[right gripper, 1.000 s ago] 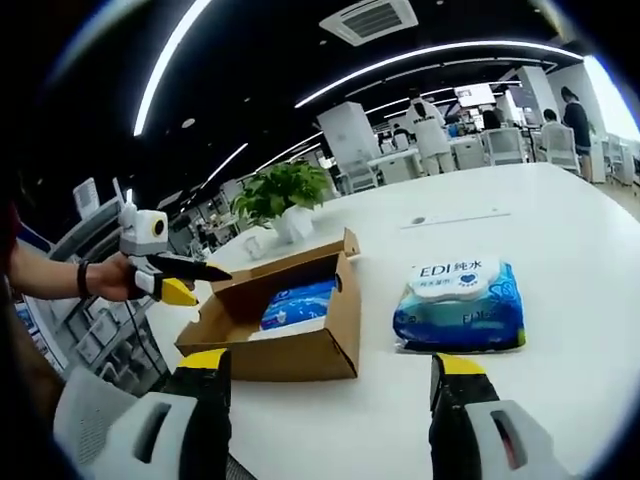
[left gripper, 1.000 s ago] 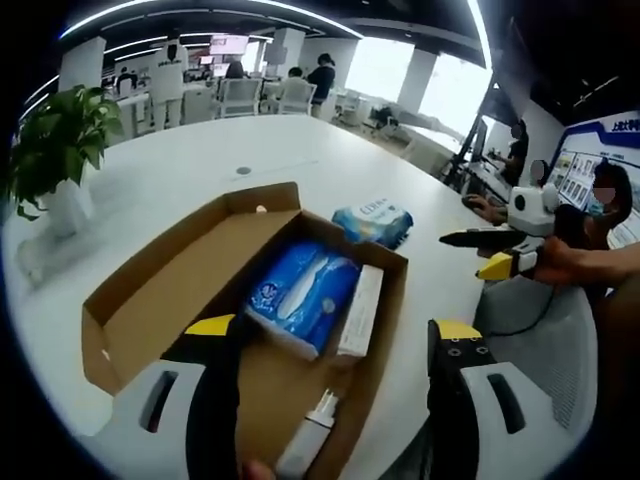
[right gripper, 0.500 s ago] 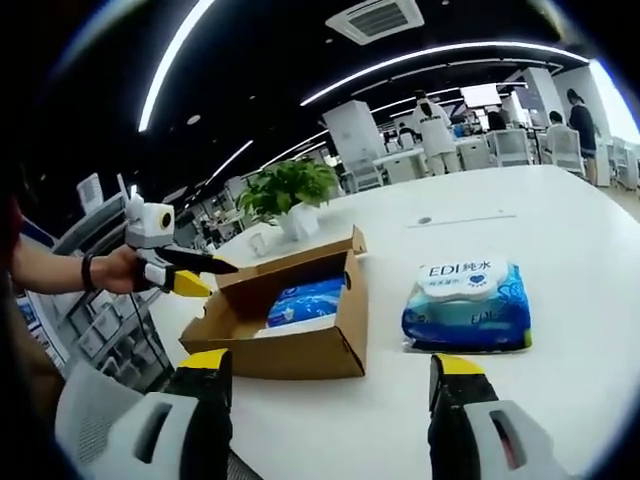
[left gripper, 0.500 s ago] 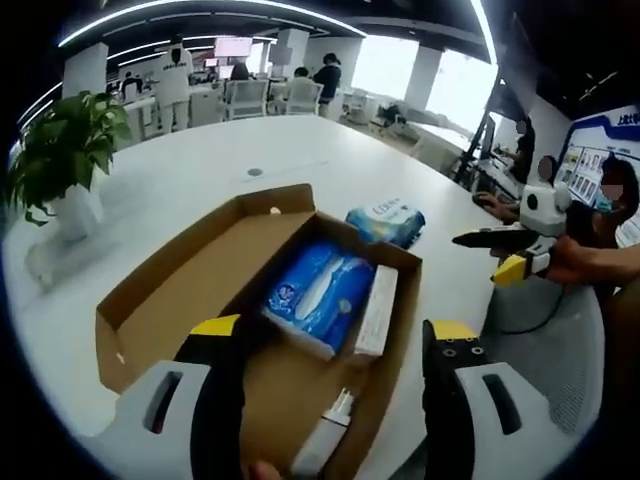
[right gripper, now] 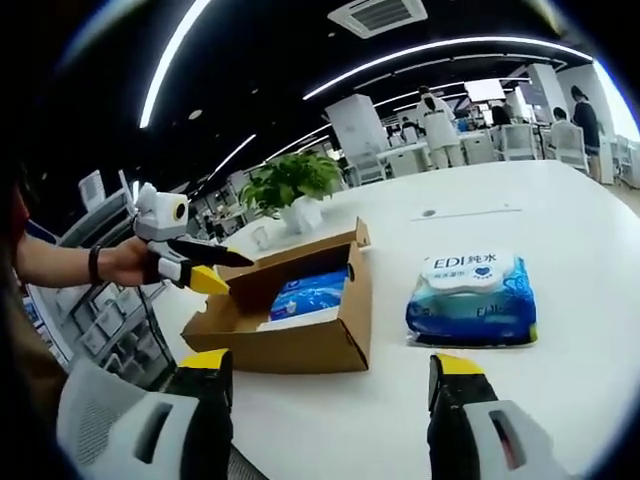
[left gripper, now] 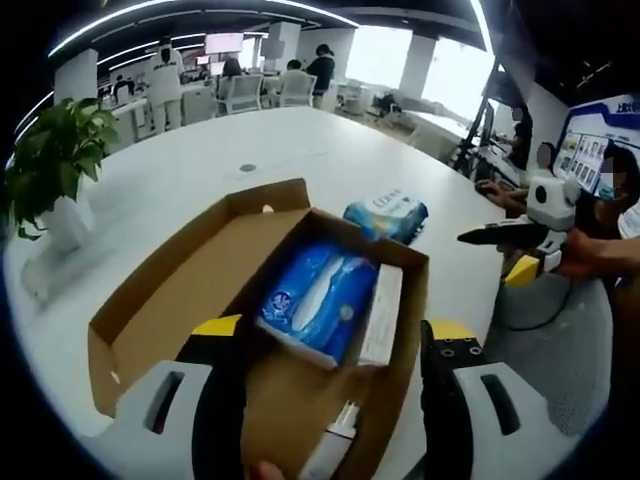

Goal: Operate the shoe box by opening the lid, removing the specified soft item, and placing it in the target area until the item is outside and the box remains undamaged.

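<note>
Off to my left on the white counter (left gripper: 300,150) stands a potted plant (left gripper: 55,160), well clear of the work. Next comes the shoe box (left gripper: 300,400), open, its lid flap (left gripper: 175,290) folded out flat toward the plant side. Inside the box I see a blue soft pack (left gripper: 318,300) lying against a narrow white carton (left gripper: 381,315), with a small white bottle (left gripper: 335,450) nearer my camera. My left tool (left gripper: 335,335) hangs over the near end of the box with its jaws spread apart and nothing between them. Just past the far corner of the box, a blue wipes pack (left gripper: 385,213) lies on the counter, apart from the cardboard. Further right, my right tool comes into the left gripper view from the edge, held in a hand (left gripper: 590,255), its black jaws pointing toward the box. From the right gripper view the order runs the same: the left tool held over the box's open top, then the box with the blue pack inside it, then the wipes pack flat on the counter beside it, not touching. My right tool (right gripper: 335,370) sits low over the counter with its jaws wide apart and empty.
</note>
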Available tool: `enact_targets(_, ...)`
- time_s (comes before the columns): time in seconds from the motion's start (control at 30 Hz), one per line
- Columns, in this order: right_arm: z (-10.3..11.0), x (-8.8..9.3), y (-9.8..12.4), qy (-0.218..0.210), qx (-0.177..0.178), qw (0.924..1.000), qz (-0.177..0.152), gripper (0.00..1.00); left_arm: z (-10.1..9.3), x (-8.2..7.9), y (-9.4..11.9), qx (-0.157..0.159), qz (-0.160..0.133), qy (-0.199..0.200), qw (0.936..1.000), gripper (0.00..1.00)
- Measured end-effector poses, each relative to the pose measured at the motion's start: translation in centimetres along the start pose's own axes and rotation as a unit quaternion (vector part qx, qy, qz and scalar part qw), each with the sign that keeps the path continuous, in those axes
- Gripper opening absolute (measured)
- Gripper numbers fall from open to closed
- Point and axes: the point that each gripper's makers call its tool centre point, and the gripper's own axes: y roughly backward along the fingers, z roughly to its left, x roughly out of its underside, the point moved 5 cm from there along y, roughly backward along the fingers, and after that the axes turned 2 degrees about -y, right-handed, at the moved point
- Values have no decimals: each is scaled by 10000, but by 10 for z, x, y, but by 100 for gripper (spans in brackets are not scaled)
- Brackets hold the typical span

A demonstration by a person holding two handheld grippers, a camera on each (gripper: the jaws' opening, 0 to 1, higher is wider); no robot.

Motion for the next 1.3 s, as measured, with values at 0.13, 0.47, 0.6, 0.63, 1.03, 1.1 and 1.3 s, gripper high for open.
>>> enact_targets(0.13, 1, 1, -3, 0, -43, 10000, 78, 78, -1, 2, 1, 43, -49, 65, 10000, 71)
enact_targets(0.47, 6, -31, -29, 479, -325, 9980, 244, 77, -4, 11, 10, 20, -107, 170, 9998, 72)
enact_targets(0.6, 11, -46, -45, 764, -495, 9951, 375, 77, -5, 12, 14, -1, -171, 237, 9996, 72)
enact_targets(0.63, 12, -51, -49, 810, -551, 9944, 401, 77, -6, 12, 15, -7, -188, 258, 9995, 72)
enact_targets(1.03, 25, -75, -95, 1692, -953, 9760, 989, 74, -12, 18, 30, -131, -335, 433, 9984, 72)
enact_targets(1.1, 26, -77, -102, 1838, -1011, 9715, 1101, 74, -15, 19, 31, -164, -365, 525, 9978, 72)
enact_targets(1.3, 33, -77, -122, 2212, -1187, 9576, 1416, 73, -21, 24, 35, -230, -478, 686, 9962, 72)
